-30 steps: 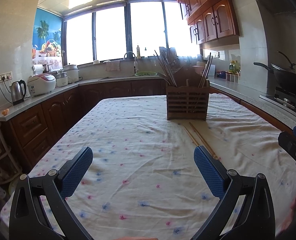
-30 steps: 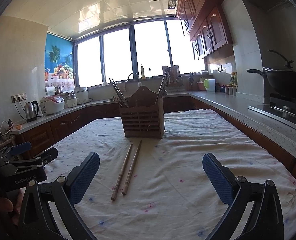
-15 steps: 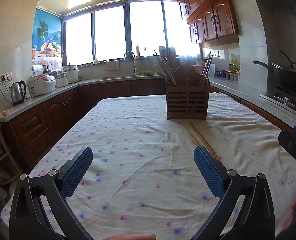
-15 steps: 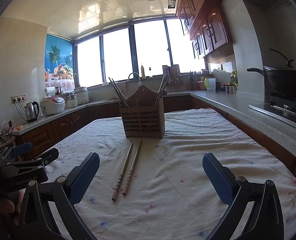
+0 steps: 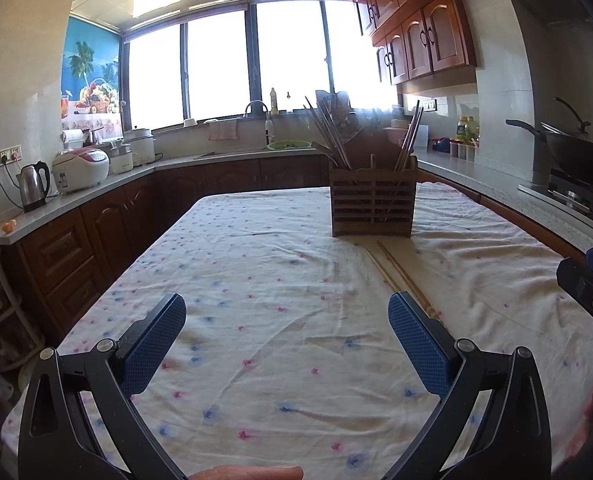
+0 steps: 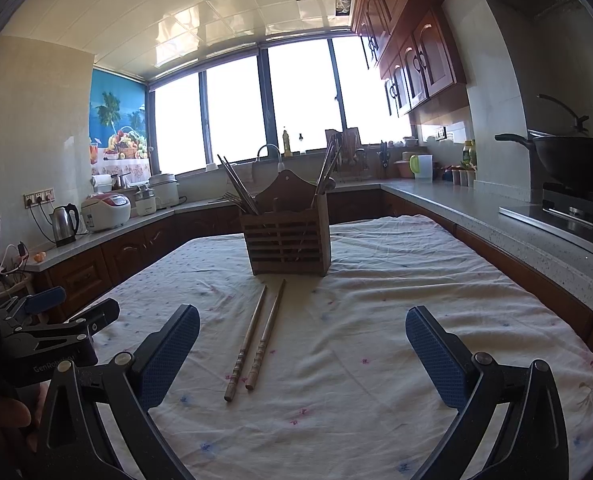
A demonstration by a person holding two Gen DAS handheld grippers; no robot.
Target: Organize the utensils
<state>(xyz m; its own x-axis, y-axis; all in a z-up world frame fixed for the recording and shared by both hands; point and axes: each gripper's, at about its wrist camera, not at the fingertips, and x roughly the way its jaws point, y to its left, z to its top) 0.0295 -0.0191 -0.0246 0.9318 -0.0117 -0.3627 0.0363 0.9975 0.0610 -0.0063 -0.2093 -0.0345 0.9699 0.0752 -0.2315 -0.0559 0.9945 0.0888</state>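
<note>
1. You are holding the left claw (image 5: 286,328) with its blue pads spread wide apart, gripping nothing, above the cloth (image 5: 256,280) on the counter.
2. You are holding the right claw (image 6: 302,336) just as wide apart and empty; the chopsticks (image 6: 258,340) are lying on the cloth ahead of it, nearer its left pad.
3. The two chopsticks are lying side by side, thick ends toward you, tips pointing at the holder (image 6: 286,240).
4. The wooden holder is standing upright just beyond those tips, with more chopsticks and utensils leaning out of its left and right compartments.
5. A kettle (image 5: 34,186) and rice cooker (image 5: 80,168) are sitting far left; a wok (image 6: 572,160) is resting on the stove, far right.
</note>
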